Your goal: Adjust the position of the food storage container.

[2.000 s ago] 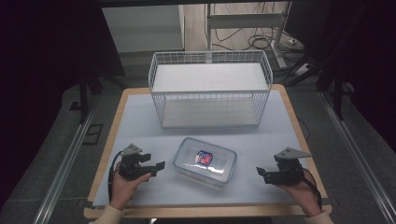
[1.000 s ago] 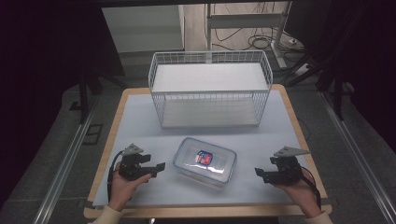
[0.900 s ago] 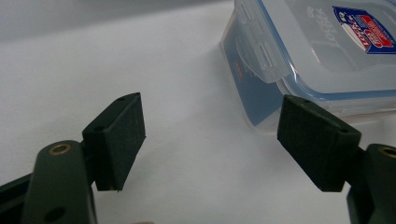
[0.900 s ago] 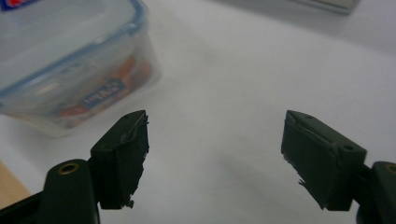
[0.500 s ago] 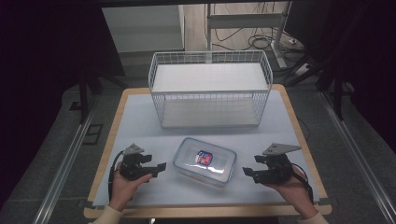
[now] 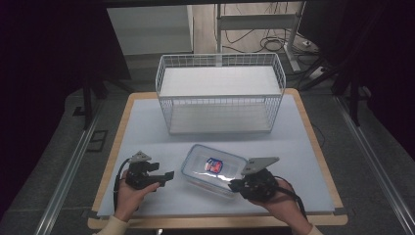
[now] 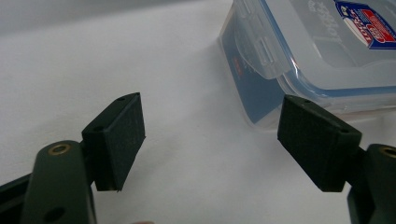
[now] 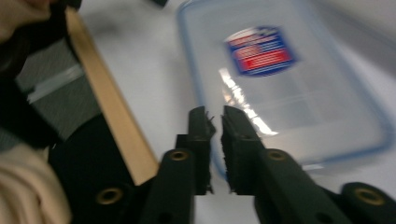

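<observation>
A clear plastic container [image 6: 213, 169] with a blue-rimmed lid and a red-and-blue label lies on the white mat near the front. My left gripper [image 6: 169, 175] rests on the mat just left of it, apart from it. In the left gripper view its jaws [image 7: 215, 121] stand wide open with nothing between them, and the container [image 7: 327, 46] and its side latch lie ahead to the right. My right gripper [image 6: 232, 185] is at the container's near right corner. The blurred right gripper view has its jaws [image 8: 218, 123] nearly together, over the rim of the container [image 8: 280, 84].
A white wire basket [image 6: 220, 93] with a white liner stands at the back of the table. The white mat [image 6: 147, 127] covers the wooden tabletop, whose edge [image 8: 112, 112] runs close to the right gripper. Dark floor and rails surround the table.
My right gripper has moved left from the mat's right side up to the container's near right corner. The left gripper and the container have stayed put.
</observation>
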Tool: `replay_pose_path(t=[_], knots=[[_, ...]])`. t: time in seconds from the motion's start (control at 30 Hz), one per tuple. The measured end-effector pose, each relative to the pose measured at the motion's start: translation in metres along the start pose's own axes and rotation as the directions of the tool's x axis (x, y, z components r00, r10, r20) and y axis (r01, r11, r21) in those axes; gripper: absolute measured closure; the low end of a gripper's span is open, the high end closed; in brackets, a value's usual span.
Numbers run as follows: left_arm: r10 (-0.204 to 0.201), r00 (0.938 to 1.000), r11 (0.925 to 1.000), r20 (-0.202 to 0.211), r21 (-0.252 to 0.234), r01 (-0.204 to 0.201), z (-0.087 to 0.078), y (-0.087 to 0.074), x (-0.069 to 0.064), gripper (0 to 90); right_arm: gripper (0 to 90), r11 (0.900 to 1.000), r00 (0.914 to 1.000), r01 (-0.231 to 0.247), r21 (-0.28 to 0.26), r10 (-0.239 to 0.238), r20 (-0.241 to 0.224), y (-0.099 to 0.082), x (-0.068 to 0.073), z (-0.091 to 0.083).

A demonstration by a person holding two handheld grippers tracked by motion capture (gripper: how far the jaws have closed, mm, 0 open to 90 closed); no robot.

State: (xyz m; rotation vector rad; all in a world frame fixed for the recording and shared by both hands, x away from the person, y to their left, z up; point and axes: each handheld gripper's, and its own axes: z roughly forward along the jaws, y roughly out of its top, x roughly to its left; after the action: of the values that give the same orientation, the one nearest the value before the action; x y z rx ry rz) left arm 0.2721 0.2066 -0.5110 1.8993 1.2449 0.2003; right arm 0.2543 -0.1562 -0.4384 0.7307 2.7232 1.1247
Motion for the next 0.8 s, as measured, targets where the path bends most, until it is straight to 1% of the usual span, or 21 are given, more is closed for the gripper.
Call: replay_pose_path(t=[0.03, 0.07, 0.1, 0.13, 0.17, 0.2, 0.23, 0.27, 0.33, 0.43, 0.47, 0.5, 0.57, 0.67, 0.7, 0.77, 0.8], knots=[[0.0, 1.0, 1.0, 0.0, 0.0, 0.0, 0.0, 0.0, 0.0, 23.0, 84.0, 1.0, 1.0, 0.0, 0.0, 0.0, 0.0, 0.0, 0.0, 0.0], [0.0, 1.0, 1.0, -0.001, 0.002, 0.0, 0.0, 0.0, 0.0, 23.0, 88.3, 0.9985, 0.9993, 0.036, 0.042, -0.035, -0.011, 0.0, 0.009, 0.01], [0.0, 1.0, 1.0, -0.001, 0.002, 0.0, 0.0, 0.0, 0.0, 23.0, 88.3, 0.9985, 0.9993, 0.036, 0.042, -0.035, -0.011, 0.0, 0.009, 0.01], [0.001, 1.0, 1.0, -0.001, 0.002, -0.001, 0.0, 0.0, 0.0, 23.0, 89.5, 0.995, 0.9977, 0.065, 0.076, -0.064, -0.023, -0.002, 0.017, 0.019], [0.001, 1.0, 1.0, -0.001, 0.002, -0.001, 0.0, 0.0, 0.0, 23.0, 89.5, 0.995, 0.9977, 0.065, 0.076, -0.064, -0.023, -0.002, 0.017, 0.019], [-0.002, 1.0, 1.0, -0.002, 0.0, 0.002, 0.001, 0.0, 0.0, 23.1, 89.6, 0.9908, 0.9961, 0.086, 0.104, -0.084, -0.027, -0.006, 0.021, 0.027], [-0.002, 1.0, 1.0, -0.002, 0.0, 0.002, 0.001, 0.0, 0.0, 23.0, 89.6, 0.9908, 0.9961, 0.086, 0.104, -0.084, -0.027, -0.006, 0.021, 0.027], [-0.005, 1.0, 1.0, -0.001, 0.005, 0.005, 0.001, 0.0, 0.0, 23.1, 89.6, 0.9872, 0.9951, 0.098, 0.126, -0.096, -0.026, -0.009, 0.024, 0.034], [-0.008, 1.0, 1.0, -0.003, 0.006, 0.008, 0.001, 0.0, 0.001, 23.1, 89.7, 0.9833, 0.994, 0.11, 0.145, -0.108, -0.018, -0.013, 0.027, 0.042], [-0.007, 1.0, 1.0, -0.005, 0.004, 0.007, 0.001, 0.0, 0.001, 23.1, 89.7, 0.9803, 0.9928, 0.119, 0.158, -0.119, -0.004, -0.016, 0.027, 0.047], [-0.007, 1.0, 1.0, -0.005, 0.003, 0.007, 0.001, -0.001, 0.002, 23.1, 89.7, 0.977, 0.9904, 0.134, 0.166, -0.138, 0.013, -0.018, 0.027, 0.05], [-0.007, 1.0, 1.0, -0.005, 0.003, 0.007, 0.001, -0.001, 0.002, 23.1, 89.7, 0.977, 0.9904, 0.134, 0.166, -0.138, 0.013, -0.018, 0.027, 0.05], [-0.006, 1.0, 1.0, -0.005, 0.006, 0.006, 0.001, -0.001, 0.002, 23.1, 89.7, 0.9772, 0.9894, 0.132, 0.167, -0.14, 0.039, -0.02, 0.026, 0.052], [-0.006, 1.0, 1.0, -0.004, 0.005, 0.006, 0.0, -0.001, 0.003, 23.1, 89.8, 0.9748, 0.9859, 0.143, 0.171, -0.156, 0.061, -0.022, 0.023, 0.052], [-0.007, 1.0, 1.0, -0.004, 0.004, 0.007, 0.0, -0.001, 0.003, 23.1, 89.8, 0.9781, 0.9891, 0.129, 0.164, -0.138, 0.05, -0.022, 0.021, 0.052], [-0.01, 0.9999, 0.9999, -0.004, 0.001, 0.01, 0.0, -0.001, 0.003, 23.1, 89.8, 0.9773, 0.9878, 0.134, 0.164, -0.145, 0.057, -0.023, 0.02, 0.051], [-0.01, 0.9999, 0.9999, -0.003, 0.001, 0.01, 0.0, -0.001, 0.003, 23.1, 89.8, 0.9787, 0.989, 0.125, 0.163, -0.136, 0.059, -0.023, 0.019, 0.05]])
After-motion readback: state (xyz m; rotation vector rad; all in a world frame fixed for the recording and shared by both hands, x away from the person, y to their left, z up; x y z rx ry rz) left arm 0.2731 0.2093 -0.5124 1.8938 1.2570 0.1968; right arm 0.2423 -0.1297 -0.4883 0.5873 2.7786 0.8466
